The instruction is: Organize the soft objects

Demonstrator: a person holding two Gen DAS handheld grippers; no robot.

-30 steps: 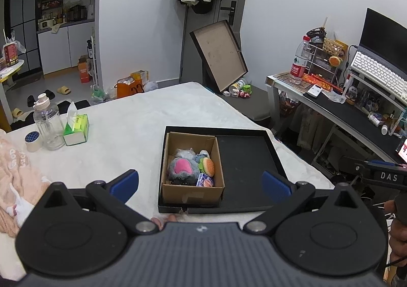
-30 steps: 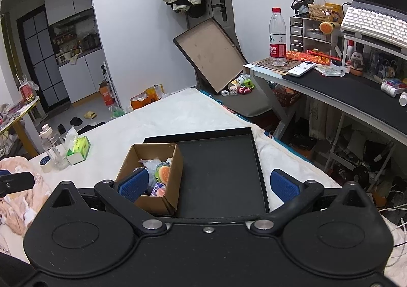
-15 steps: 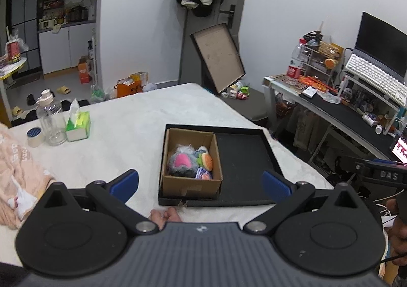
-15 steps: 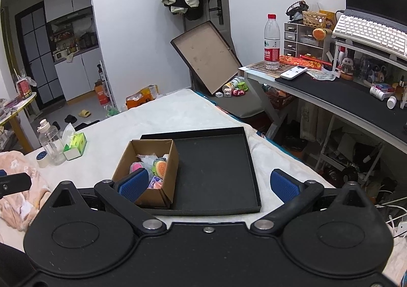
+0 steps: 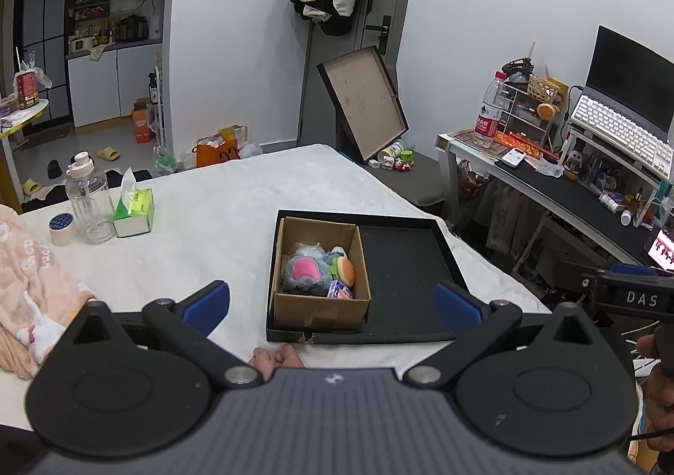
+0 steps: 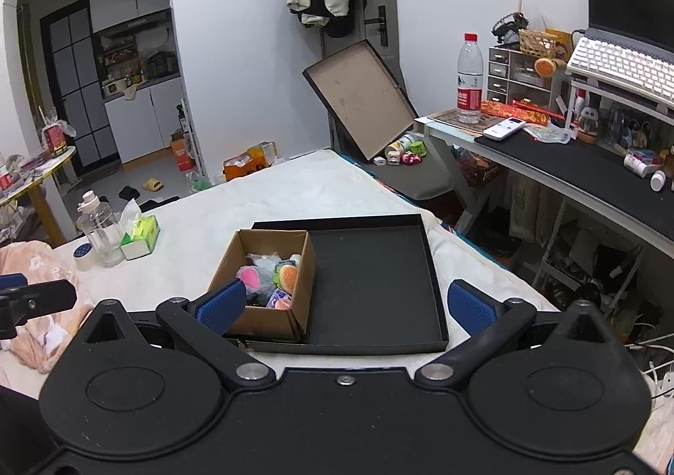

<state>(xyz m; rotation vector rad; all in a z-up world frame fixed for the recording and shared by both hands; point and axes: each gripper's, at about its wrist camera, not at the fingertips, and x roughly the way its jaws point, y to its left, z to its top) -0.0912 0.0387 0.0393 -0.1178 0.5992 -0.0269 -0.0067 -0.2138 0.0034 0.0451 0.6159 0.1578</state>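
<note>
At the far left of the white bed cover [image 5: 219,213], a pink garment [image 5: 29,289] is seen bunched up, with a roll of tape [image 5: 62,227], a clear water bottle [image 5: 89,199] and a green tissue pack [image 5: 134,210] lined up just beside it. The left gripper [image 5: 332,302] is held above the near edge of the bed, its blue-padded fingers [image 5: 206,302] spread wide with nothing between them. In the middle, a shallow black tray [image 5: 404,264] is laid flat on the cover, and a cardboard box [image 5: 320,306] is set in its left part, against the left wall. The soft toys [image 5: 320,272] are piled inside this box: a grey plush with a pink patch, a small burger-shaped one and a few others that cannot be told apart. The right gripper [image 6: 345,302] is likewise held wide apart and empty, the box being seen past its left finger. Further right, a black desk [image 6: 589,175] is crowded with small items, a plastic bottle [image 6: 469,79] and a white keyboard [image 6: 623,68] among them.
</note>
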